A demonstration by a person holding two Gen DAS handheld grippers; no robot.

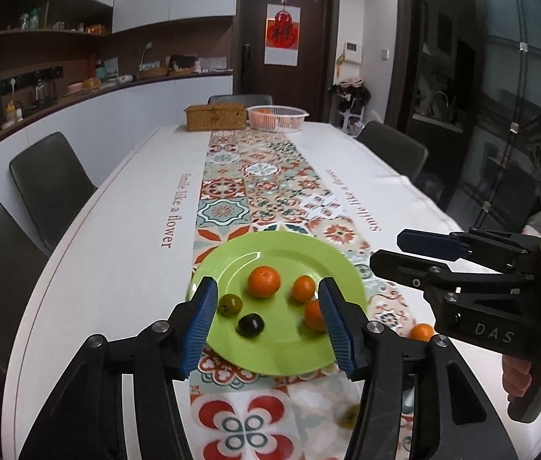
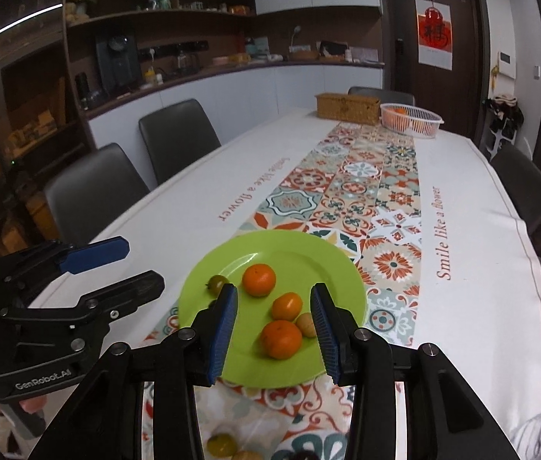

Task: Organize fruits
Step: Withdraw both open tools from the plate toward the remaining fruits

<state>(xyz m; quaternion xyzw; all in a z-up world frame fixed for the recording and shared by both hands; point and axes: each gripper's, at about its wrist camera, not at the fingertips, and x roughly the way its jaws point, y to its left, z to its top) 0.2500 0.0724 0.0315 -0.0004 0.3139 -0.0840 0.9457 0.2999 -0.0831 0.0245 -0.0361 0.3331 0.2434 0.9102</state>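
A green plate (image 1: 270, 247) (image 2: 309, 257) lies on the patterned runner. It holds three oranges (image 1: 264, 281) (image 2: 280, 339), a green tomato (image 1: 230, 304) (image 2: 217, 283), a dark round fruit (image 1: 250, 326) and a brownish fruit (image 2: 306, 325). My left gripper (image 1: 267, 291) (image 2: 140, 264) hovers over the plate's near-left side, jaws apart with nothing gripped. Over the near-right side my right gripper (image 2: 274, 293) (image 1: 389, 251) also stands open and holds nothing. Loose fruits lie on the cloth nearer me: an orange (image 1: 421, 332) and a green tomato (image 2: 221, 444) (image 1: 348, 416).
At the table's far end stand a wicker box (image 1: 215, 117) (image 2: 348, 108) and a white basket (image 1: 277, 117) (image 2: 411, 119) holding oranges. Dark chairs (image 1: 52, 180) (image 2: 178, 134) line the table's sides. A person's hand (image 1: 515, 375) holds the right gripper's handle.
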